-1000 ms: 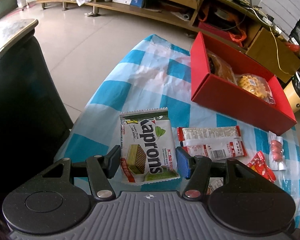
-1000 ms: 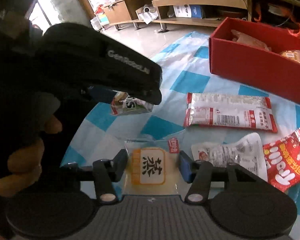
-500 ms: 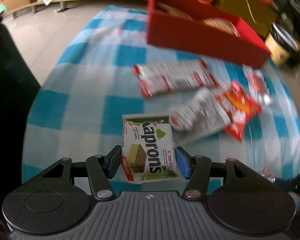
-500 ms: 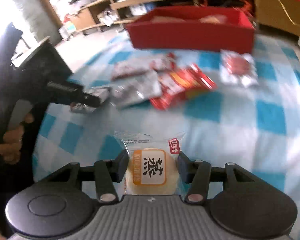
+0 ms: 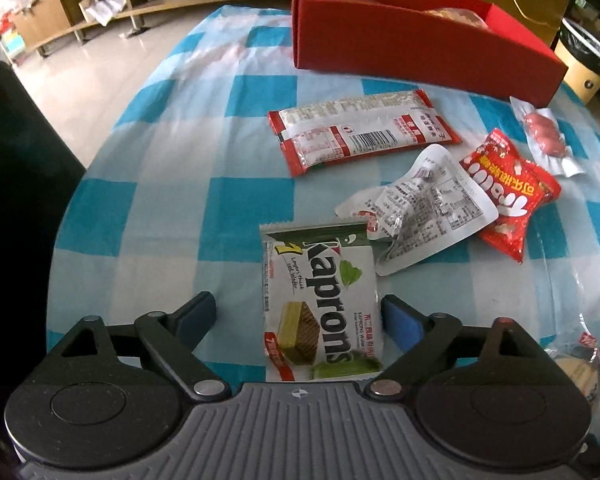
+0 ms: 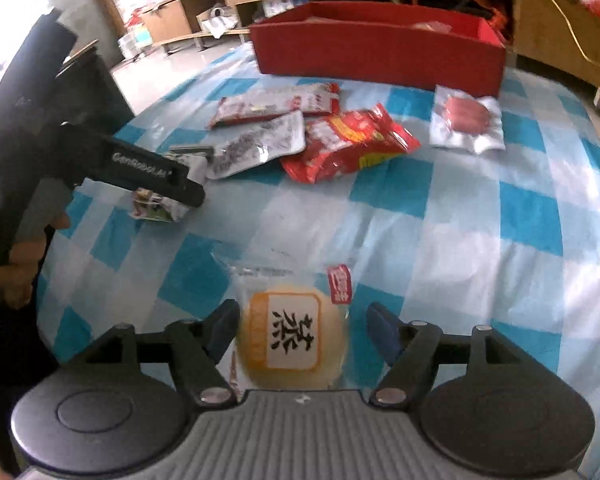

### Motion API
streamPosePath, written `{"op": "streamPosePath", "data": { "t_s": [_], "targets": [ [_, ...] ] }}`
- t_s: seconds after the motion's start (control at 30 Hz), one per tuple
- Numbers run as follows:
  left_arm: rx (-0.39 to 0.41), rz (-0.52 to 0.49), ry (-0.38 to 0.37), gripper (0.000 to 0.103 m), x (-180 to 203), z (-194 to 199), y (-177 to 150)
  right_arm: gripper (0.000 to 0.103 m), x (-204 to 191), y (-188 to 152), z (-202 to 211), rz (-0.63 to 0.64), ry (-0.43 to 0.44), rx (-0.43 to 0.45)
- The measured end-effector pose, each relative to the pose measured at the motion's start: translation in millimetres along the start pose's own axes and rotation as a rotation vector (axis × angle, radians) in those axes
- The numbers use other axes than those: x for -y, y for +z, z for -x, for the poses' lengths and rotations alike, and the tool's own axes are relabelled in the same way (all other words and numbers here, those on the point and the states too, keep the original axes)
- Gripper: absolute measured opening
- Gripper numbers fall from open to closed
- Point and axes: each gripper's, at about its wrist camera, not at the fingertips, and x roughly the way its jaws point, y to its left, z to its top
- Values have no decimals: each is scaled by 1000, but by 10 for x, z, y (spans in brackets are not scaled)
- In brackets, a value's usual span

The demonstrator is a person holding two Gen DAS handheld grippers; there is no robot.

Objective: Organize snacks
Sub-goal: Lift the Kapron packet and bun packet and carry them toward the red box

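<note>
Opening over a blue-and-white checked tablecloth (image 5: pixel 172 208), the left gripper (image 5: pixel 298 314) stands with its jaws well apart, a green-and-white Kaprons wafer packet (image 5: pixel 320 300) lying flat between them with clear gaps to both blue pads; nothing is gripped. The packet's near edge is cut off behind the gripper body.

The right gripper (image 6: pixel 302 330) is likewise opening, its pads set off either side of a round pastry in clear wrap (image 6: pixel 292 340) that rests on the cloth. The left pad sits very close to the pastry, but the wrapper's clear edges are hard to trace, so contact there cannot be ruled out. In the left wrist view this pastry shows only as a sliver at the right edge.

Farther back on the table lie a long red-and-white packet (image 5: pixel 360 132), a silvery printed pouch (image 5: pixel 424 208) that overlaps a red snack bag (image 5: pixel 512 196), and a sealed pack of sausages (image 5: pixel 546 136). Behind them stands a red box (image 5: pixel 412 44); its near wall hides most of what is inside, and only the tops of some wrapped items show.

From the right wrist view the left gripper's black body covers much of the wafer packet, and a hand (image 6: pixel 20 264) holding it is partly out of frame at the left edge.
</note>
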Motion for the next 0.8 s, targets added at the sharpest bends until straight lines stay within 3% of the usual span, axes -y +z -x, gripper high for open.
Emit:
{"op": "streamPosePath", "data": {
  "t_s": [0.07, 0.1, 0.13, 0.23, 0.6, 0.8],
  "targets": [
    [2, 12, -5, 85, -5, 23, -7, 63, 3, -10, 10, -5, 0, 4],
    [7, 9, -7, 80, 2, 47, -13, 53, -12, -5, 20, 9, 5, 4],
    [12, 9, -15, 65, 13, 84, -14, 53, -33, 2, 31, 24, 11, -2],
    [30, -7, 24, 65, 60, 148, -33, 52, -43, 4, 58, 29, 9, -5],
    [103, -26, -45, 65, 200, 401, 9, 52, 214, 163, 282, -81, -24, 74],
    [133, -66, -46, 65, 316, 456, 21, 52, 272, 299, 350, -119, -24, 132]
  ]
}}
